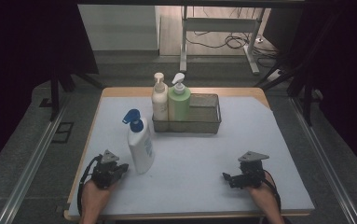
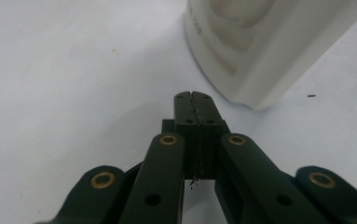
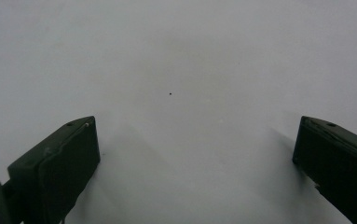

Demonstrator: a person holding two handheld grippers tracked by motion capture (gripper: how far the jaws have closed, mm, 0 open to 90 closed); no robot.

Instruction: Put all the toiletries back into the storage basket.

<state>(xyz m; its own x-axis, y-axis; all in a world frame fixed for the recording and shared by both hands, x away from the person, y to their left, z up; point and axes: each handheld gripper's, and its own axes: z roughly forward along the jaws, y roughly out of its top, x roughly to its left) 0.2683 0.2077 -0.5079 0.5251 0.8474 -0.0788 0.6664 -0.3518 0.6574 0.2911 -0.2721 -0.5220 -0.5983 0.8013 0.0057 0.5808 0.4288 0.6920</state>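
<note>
Left gripper (image 2: 195, 95): fingers (image 2: 184, 109) pressed together, nothing between them, resting low on the tabletop (image 1: 204, 154) just beside the base of the white pump bottle (image 1: 140, 148). Right gripper (image 3: 195, 140): fingers (image 3: 59, 163) spread wide, empty, well apart from the bottle, over bare tabletop. Bottle upright, blue pump on top, left of centre, in front of the wire basket (image 1: 209, 122) holding a cream bottle (image 1: 159, 99) and a green bottle (image 1: 179, 102). Probably moderately heavy, smooth and slippery plastic, slightly yielding walls, top-heavy. Best taken across the flat mid-body, not the pump.
</note>
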